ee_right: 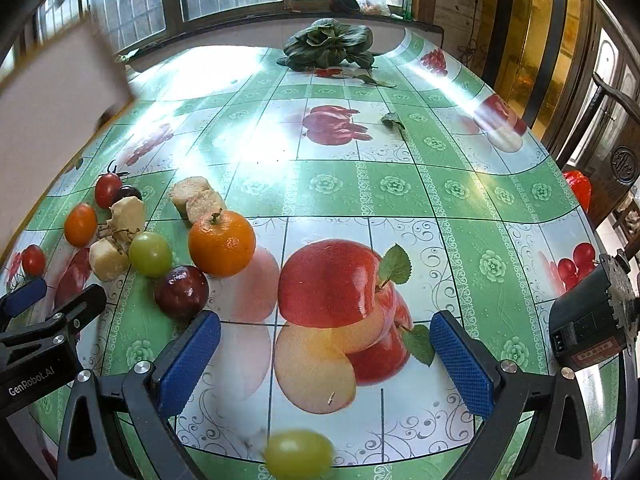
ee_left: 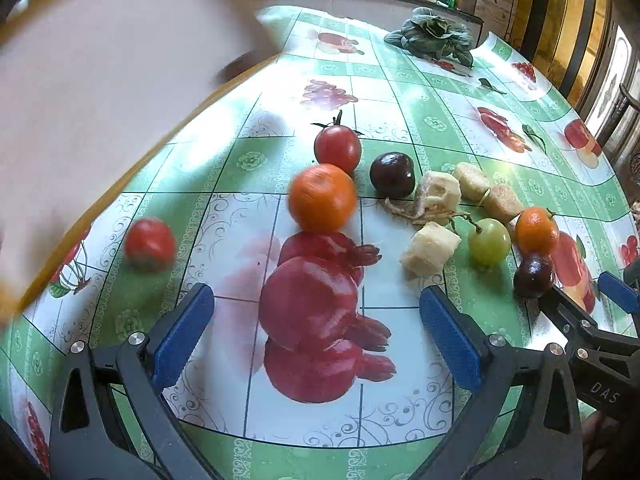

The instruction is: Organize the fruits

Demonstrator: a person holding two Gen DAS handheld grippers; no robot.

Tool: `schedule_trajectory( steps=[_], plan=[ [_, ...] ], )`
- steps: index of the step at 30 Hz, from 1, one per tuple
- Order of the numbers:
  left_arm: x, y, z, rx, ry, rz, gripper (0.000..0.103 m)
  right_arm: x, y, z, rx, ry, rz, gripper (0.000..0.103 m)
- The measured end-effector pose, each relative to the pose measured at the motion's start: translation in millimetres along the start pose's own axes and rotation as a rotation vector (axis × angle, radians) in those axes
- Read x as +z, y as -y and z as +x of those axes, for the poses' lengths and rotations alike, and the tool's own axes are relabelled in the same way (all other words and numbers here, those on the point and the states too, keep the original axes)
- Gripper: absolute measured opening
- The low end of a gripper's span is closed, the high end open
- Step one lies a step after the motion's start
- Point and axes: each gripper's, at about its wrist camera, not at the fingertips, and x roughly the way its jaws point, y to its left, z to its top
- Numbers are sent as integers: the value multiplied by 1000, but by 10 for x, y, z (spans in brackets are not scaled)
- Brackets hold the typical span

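Hovering over the bench (ee_left: pixel 400 120), left claw (ee_left: pixel 316 332) and right claw (ee_right: pixel 326 354) both stood wide, holding nothing. Fruits lay mid-frame in the left view: tomato (ee_left: pixel 337 148), orange (ee_left: pixel 322 198), dark plum (ee_left: pixel 392 174), green grape (ee_left: pixel 489 241). Second grape (ee_right: pixel 298 456) sat blurred, bottom centre of the right view.

Black-framed hand-held gripper (ee_right: pixel 326 354); blue ribbed pads (ee_right: pixel 188 364); silver screws; white "GenRobot.AI" lettering
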Motion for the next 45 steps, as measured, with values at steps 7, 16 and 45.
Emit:
schedule_trajectory(
  steps=[7,16,45],
  plan=[
    [3,-2,1,0,0,0,103,1,0,2,0,0,0,103],
    [3,-2,1,0,0,0,103,1,3,2,0,0,0,103],
    [1,-2,5,-1,-1,0,103,52,14,50,-21,0,29,103]
  ],
)
